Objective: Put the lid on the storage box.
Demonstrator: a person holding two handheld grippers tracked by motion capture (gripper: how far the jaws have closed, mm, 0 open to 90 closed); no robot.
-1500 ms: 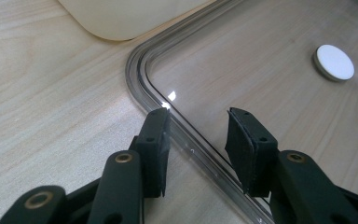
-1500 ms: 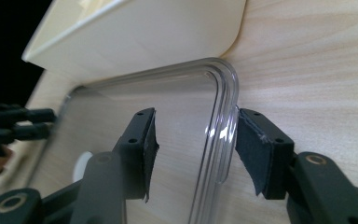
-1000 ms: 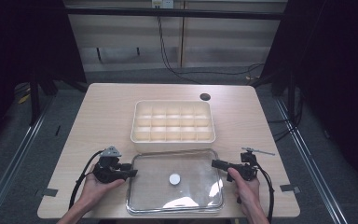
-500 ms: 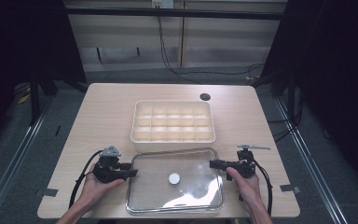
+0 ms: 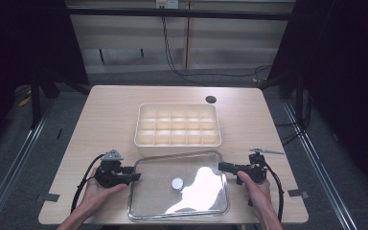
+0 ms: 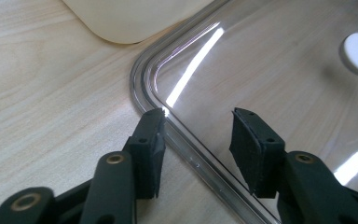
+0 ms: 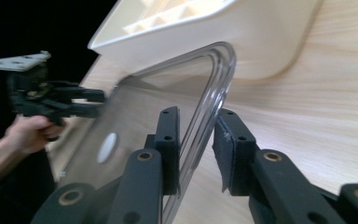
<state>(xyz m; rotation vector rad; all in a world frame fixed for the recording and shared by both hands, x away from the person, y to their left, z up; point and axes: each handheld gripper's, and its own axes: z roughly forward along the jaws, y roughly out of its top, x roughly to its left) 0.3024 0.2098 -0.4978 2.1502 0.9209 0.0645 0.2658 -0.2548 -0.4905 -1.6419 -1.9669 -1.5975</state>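
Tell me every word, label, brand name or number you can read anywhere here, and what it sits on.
None can be read.
The clear lid carries only a plain white round spot, with no print on it.
The cream compartment tray, the wooden table and both grippers, left and right, show no lettering.
The pale panel at the top edge of the high view is too small to read.

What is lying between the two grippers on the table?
The clear lid with its white knob lies flat between the left gripper and right gripper, as the high view shows.
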